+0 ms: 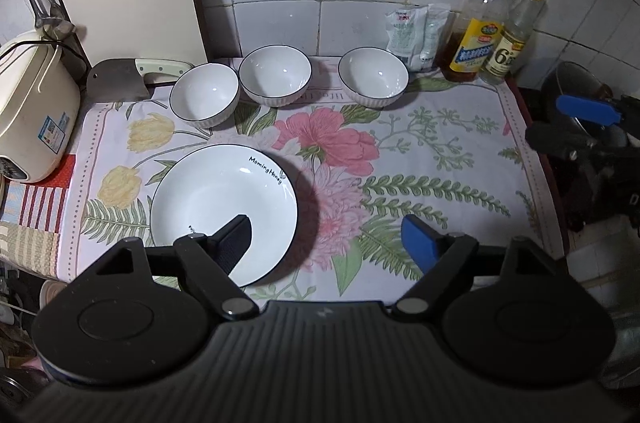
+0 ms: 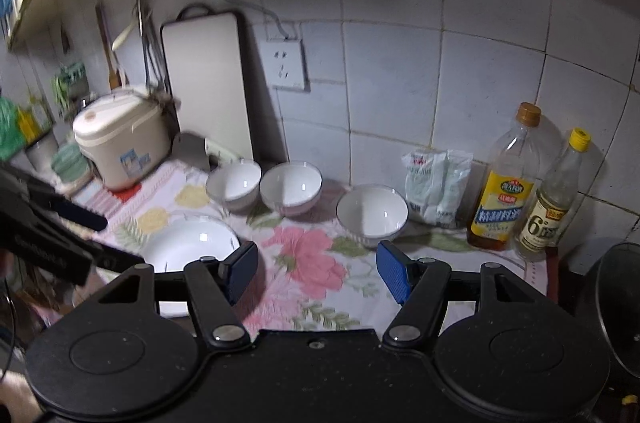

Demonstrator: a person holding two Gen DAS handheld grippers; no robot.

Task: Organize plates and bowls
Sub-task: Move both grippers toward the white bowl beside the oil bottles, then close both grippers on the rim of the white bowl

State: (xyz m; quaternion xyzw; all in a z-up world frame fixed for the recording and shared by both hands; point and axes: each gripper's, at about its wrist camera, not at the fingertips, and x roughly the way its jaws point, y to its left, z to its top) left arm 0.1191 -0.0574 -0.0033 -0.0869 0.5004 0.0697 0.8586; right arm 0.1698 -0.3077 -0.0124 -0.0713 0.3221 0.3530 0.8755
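Hovering with fingers spread and empty, the left gripper (image 1: 326, 243) hangs over the plate's (image 1: 216, 199) near rim; the right gripper (image 2: 318, 273), likewise released, waits above the floral cloth (image 2: 320, 287). 3 bowls (image 1: 275, 73) stand apart along the back, unstacked, so organizing looks barely begun. Whether the left finger touches the plate is unclear.

plate (image 1: 224, 211): white, dark-rimmed, upright, front-left on cloth | three white bowls (image 1: 275, 74): upright, back row, empty
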